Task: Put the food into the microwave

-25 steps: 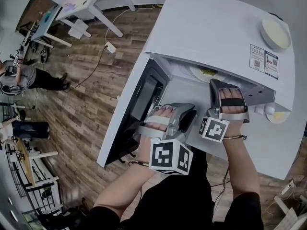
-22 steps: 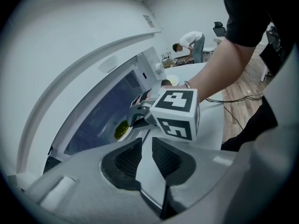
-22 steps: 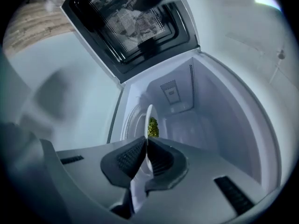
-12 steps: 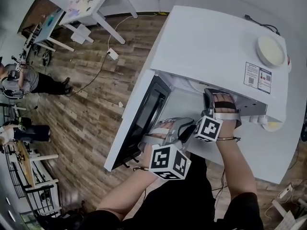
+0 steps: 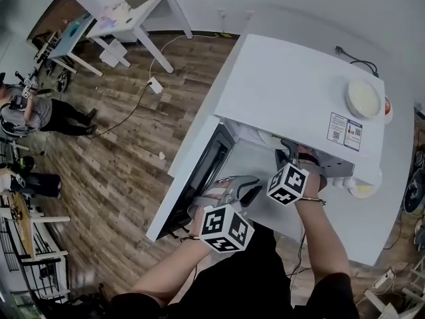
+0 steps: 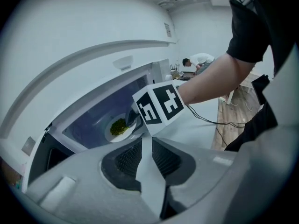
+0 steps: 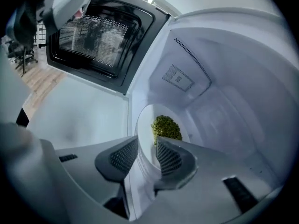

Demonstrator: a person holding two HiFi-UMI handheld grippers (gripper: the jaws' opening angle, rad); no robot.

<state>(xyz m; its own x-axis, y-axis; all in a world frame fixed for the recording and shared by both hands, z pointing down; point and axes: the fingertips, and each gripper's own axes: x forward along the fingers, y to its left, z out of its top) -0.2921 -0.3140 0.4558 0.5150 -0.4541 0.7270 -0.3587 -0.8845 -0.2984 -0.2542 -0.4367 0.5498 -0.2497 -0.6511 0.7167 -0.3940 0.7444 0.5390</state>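
We find the door of the microwave swung fully open at the left, its window facing the room. Next to it, the left gripper hangs over the white counter in front of the oven, its jaws a little apart with nothing between them; we judge it idle. To its right, the right gripper reaches into the cavity, and its jaws are opening with the near rim of the plate between them; the pads appear to stand clear of the rim rather than press on it. The plate, with its heap of green food, lies on the cavity floor, well inside the opening. We assess the main step as done: the food is in the microwave. What remains, in our judgement, is to draw the right gripper out without dragging the plate and, if required, to shut the door
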